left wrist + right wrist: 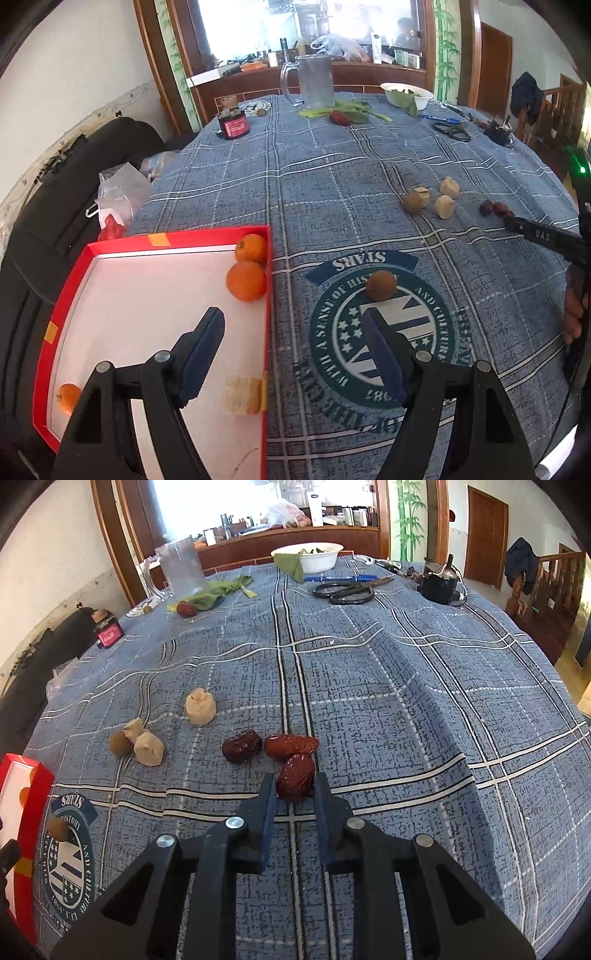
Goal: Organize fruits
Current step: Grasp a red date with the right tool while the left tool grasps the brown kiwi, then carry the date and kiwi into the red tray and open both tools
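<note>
Left wrist view: black fingers of the left gripper (295,354) stand spread wide and hold nothing, one above the red box (168,240), the other above the printed emblem (436,332) on the blue checked tablecloth (332,177). Inside the box lie two oranges (246,281) against the far right wall, a smaller orange (68,397) partly hidden behind the gripper frame, and a pale blurred piece (242,395) that cannot be identified. A brown round fruit (381,285) rests on the emblem just ahead.

Right wrist view: the right gripper (295,794) has its jaws narrowed around the nearest red date (295,775); whether the pads already touch it cannot be told. Two more dates (266,746) lie just beyond, pale wrapped pieces (200,706) further left. Only a corner of the box is visible at the left edge.

Judgement: the step in hand is picking the date. The next move calls for closing firmly, lifting, and carrying it left to the box.
</note>
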Demonstrator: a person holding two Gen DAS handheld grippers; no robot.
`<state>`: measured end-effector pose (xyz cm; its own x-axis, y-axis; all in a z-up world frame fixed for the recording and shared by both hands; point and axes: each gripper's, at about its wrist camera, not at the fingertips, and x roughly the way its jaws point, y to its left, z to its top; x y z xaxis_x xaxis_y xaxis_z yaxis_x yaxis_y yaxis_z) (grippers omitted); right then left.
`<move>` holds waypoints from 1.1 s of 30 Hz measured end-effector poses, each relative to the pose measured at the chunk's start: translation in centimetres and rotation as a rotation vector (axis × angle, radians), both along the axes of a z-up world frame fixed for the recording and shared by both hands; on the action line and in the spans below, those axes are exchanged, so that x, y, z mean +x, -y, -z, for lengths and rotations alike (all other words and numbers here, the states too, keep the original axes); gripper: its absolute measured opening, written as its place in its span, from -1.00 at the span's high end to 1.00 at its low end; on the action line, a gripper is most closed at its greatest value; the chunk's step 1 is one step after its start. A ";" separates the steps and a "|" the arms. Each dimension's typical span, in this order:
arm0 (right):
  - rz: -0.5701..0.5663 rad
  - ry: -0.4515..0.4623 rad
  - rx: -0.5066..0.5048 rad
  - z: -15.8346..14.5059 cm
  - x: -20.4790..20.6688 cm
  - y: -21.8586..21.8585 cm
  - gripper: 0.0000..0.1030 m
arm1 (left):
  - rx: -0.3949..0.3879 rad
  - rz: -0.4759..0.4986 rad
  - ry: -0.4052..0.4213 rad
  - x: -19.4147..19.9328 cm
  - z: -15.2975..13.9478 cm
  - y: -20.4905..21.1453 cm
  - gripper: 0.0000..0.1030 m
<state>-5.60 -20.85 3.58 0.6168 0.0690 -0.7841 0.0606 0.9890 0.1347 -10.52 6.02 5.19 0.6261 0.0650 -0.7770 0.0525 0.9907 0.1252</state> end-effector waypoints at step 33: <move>0.061 0.222 0.056 -2.8 -1.8 1.5 0.58 | -0.192 0.059 0.026 0.1 -1.0 2.4 0.55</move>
